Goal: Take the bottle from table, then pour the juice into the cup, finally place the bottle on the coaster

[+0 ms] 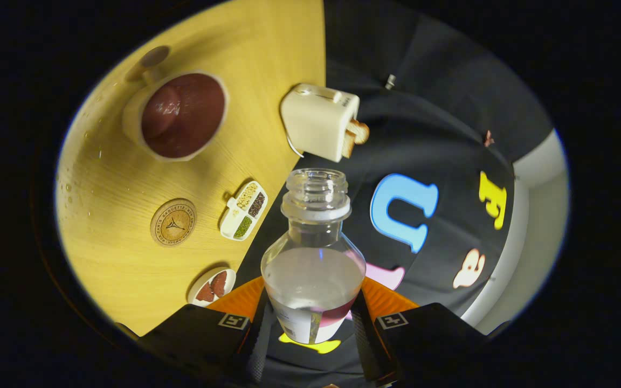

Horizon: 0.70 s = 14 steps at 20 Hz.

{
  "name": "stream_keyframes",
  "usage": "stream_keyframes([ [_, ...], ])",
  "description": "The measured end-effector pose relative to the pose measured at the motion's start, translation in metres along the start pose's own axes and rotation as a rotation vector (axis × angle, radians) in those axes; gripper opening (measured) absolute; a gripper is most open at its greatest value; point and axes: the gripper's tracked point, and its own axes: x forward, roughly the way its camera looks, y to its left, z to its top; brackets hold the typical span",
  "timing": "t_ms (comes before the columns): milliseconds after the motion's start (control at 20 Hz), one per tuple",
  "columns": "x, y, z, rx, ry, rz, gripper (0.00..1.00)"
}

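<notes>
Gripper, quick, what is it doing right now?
Gripper: shut on the clear uncapped bottle, both fingers pressing its sides.

**Yellow Wood Table Against a Dark Cloth Booth**

A table [127, 258] with a pale yellow wood-grain top takes up one side of the scene; its far edge runs straight against the booth wall [440, 108], a black cloth that hangs in soft folds; small droplets (or specks, too small to tell) dot the tabletop near its outer edge. Light falls from above and warms the wood to a bright gold, leaving short soft shadows on it; the cloth stays dim by comparison. Past the cloth's outer edge a strip of plain light-grey surface [542, 215] shows, smooth and unmarked; whether it is floor or wall cannot be told.
</notes>
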Motion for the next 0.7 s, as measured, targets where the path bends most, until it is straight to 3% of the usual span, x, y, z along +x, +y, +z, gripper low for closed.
stream_keyframes([
  [200, -0.015, -0.010, -0.028, 0.271, 0.083, -0.024, 0.71],
  [450, -0.026, 0.003, -0.056, 0.713, 0.188, 0.024, 0.71],
  [700, -0.029, 0.004, -0.064, 1.161, 0.189, 0.039, 0.71],
])
